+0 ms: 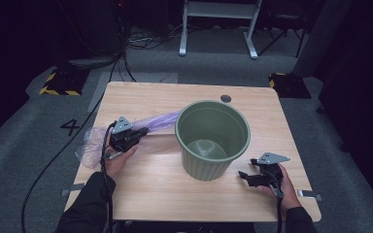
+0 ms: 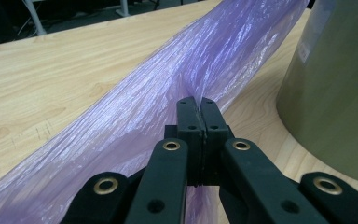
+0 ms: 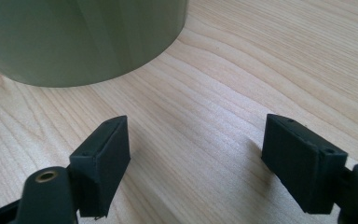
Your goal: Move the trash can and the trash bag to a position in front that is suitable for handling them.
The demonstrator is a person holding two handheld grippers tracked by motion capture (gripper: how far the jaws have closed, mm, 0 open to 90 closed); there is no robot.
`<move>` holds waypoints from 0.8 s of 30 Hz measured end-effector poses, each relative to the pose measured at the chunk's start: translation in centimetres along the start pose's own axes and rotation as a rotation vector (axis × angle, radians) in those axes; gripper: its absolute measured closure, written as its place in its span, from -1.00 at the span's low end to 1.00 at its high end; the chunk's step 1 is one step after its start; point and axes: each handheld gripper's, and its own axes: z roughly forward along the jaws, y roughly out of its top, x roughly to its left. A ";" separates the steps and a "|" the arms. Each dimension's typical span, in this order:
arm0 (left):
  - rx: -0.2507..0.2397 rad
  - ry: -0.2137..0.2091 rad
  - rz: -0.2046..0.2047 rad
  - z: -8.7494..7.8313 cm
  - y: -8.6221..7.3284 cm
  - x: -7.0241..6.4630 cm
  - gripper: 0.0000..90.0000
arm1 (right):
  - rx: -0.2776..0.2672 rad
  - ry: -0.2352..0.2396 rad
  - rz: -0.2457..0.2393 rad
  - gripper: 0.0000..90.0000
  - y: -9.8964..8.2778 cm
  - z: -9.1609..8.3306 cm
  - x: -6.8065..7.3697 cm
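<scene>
My left gripper clenched on purple bag, bag stretched beside green bin. My right gripper released, jaws wide over table, near bin.

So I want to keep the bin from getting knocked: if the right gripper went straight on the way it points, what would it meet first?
Probably the green bin. The right gripper, jaws open, hangs low over the wooden table, with the bin's base wall just ahead and slightly left; depth is hard to judge.
</scene>
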 end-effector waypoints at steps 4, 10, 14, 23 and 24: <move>-0.015 -0.001 0.003 -0.3 0.2 -0.1 0.99 | 0.000 0.002 -0.001 -0.48 0.0 0.0 0.0; -0.038 -0.010 -0.002 -0.7 0.6 -0.3 0.99 | 0.000 0.002 -0.001 -0.48 0.0 0.0 0.0; -0.066 -0.016 0.000 -1.3 1.1 -0.6 0.99 | 0.000 0.002 -0.001 -0.48 0.0 0.0 0.0; -0.090 -0.020 0.009 -1.9 1.5 -0.9 0.99 | -0.001 0.002 0.000 -0.48 0.0 0.0 0.0; -0.094 -0.021 0.008 -2.0 1.6 -0.9 0.99 | 0.000 0.003 0.000 -0.48 0.0 0.0 0.0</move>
